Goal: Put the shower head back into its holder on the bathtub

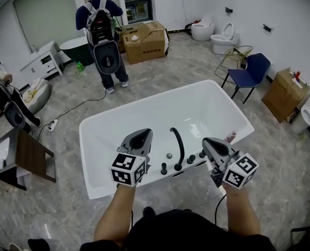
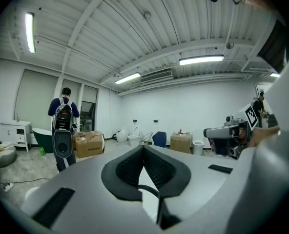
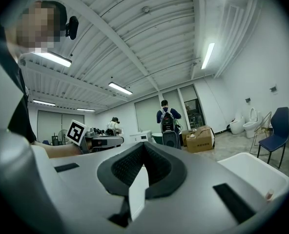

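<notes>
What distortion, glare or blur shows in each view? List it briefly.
Head view: fisheye bends straight lines; bathtub evenly lit, sharp. Left gripper view: dark round vignette, ceiling lights glare. Right gripper view: same vignette, ceiling beams bowed.

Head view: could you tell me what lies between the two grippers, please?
The head view shows a black curved spout and black knobs on the bathtub rim between the left gripper and right gripper.

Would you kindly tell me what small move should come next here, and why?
Probably open the right gripper jaws. Both it and the left gripper hover shut and empty over the bathtub rim. A black hose runs beneath the right one, so the shower head, which I cannot see, likely lies there.
</notes>
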The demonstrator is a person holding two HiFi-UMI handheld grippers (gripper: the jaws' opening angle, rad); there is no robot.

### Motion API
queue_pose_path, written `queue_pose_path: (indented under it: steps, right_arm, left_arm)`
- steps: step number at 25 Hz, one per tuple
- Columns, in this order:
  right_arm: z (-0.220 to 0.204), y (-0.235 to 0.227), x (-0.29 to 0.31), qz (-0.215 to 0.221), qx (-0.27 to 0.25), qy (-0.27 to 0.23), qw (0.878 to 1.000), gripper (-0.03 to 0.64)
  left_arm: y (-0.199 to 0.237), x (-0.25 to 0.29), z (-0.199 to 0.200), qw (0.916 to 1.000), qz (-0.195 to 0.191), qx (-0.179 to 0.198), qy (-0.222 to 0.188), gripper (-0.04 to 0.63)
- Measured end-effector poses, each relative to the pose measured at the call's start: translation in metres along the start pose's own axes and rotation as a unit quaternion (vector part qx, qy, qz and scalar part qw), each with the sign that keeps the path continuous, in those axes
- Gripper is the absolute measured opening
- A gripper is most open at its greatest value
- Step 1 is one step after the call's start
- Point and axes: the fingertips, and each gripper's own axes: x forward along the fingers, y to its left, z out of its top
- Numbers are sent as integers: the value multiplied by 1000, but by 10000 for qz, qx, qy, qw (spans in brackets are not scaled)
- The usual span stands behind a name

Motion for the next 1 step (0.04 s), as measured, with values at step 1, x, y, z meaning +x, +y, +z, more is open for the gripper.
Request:
queue_pose_path:
  steps: [1]
  right_arm:
    - [0, -1, 0, -6, -2, -5, 10000, 15]
  left_arm:
    - [0, 1, 0, 10000, -2, -3, 4, 15]
